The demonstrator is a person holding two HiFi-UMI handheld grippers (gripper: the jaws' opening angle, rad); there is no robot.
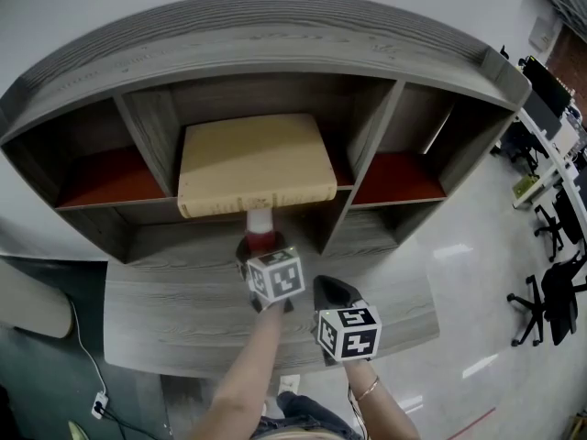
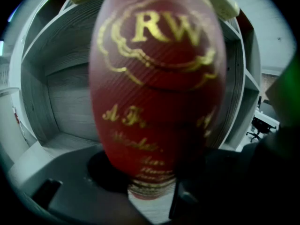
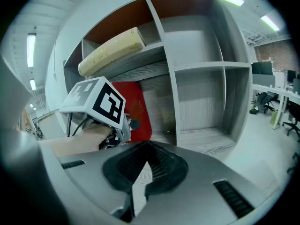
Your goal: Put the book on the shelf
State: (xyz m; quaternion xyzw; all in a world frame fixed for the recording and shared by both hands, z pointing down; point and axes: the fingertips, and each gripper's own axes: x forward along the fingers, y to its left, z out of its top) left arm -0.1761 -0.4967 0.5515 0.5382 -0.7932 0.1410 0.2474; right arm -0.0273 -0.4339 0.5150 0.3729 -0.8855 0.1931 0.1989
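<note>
Left gripper [image 1: 260, 248]: fingers set wide, clamped on the red book [image 2: 157, 93]. The book stood upright between the pads, cover toward my camera, gold letters across it. It filled nearly everything ahead of the fingers.

Right gripper [image 3: 140, 165]: fingers closed together, nothing between them. It hung just right of the left one and a little behind, apart from the book.

Beyond the left fingertips was the shelf [image 1: 275, 49], with the middle bay [image 2: 61, 97] open straight ahead. Above the fingertips a tan book [image 1: 255, 163] lay flat on the board over that bay, its spine jutting past the edge.

Progress, as I judged it:
- Done: red book gripped, lifted and brought to the mouth of the middle bay.
- Left: carry it forward into the bay, set it down, let go and draw back.
- Watch: the tan book's overhang sat close above the red book's top.
</note>
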